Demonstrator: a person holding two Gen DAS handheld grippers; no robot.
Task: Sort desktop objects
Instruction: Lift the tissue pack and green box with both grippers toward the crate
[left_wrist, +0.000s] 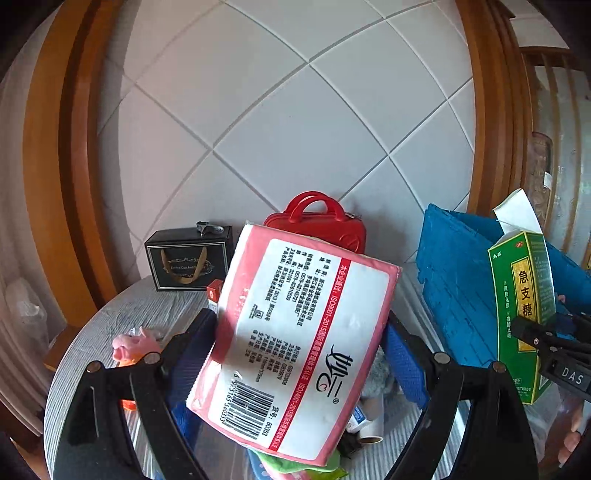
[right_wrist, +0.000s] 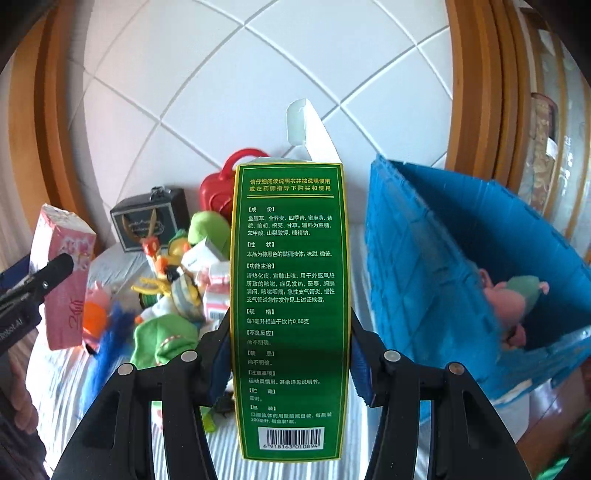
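2 packs aloft, both grips marginal

nearest the left wrist camera, the left gripper is clamped on a pink tissue pack, its blue pads pressing the 2 long sides with the jaws spread wide. the pack is soft and sits tilted, barcode end towards the camera; i judge it could buckle between the pads and slide out the lower end, especially if the wrist rolls further.

in the right wrist view, the right gripper is closed on a tall green medicine box, held upright by its lower half. its white top flap stands open, so tipping the box on release could let whatever is inside fall out; whether anything is inside i cannot tell. the grip sits low on a tall carton, which makes a swing likely to lever it loose.

below both tools lies the grey cloth of the table, carrying a heap of plush toys and small cartons. a dropped pack would land in that heap and undo the sorting.

to the right stands the blue bin, with 1 pink and green toy already inside. its near wall rises high and leans; a carried item could catch the rim and tip the bin.

further back, against the tiled wall, a red case and a black gift box stand clear of the work. the 2 grippers are close together, so crossing paths to the bin risks a knock.
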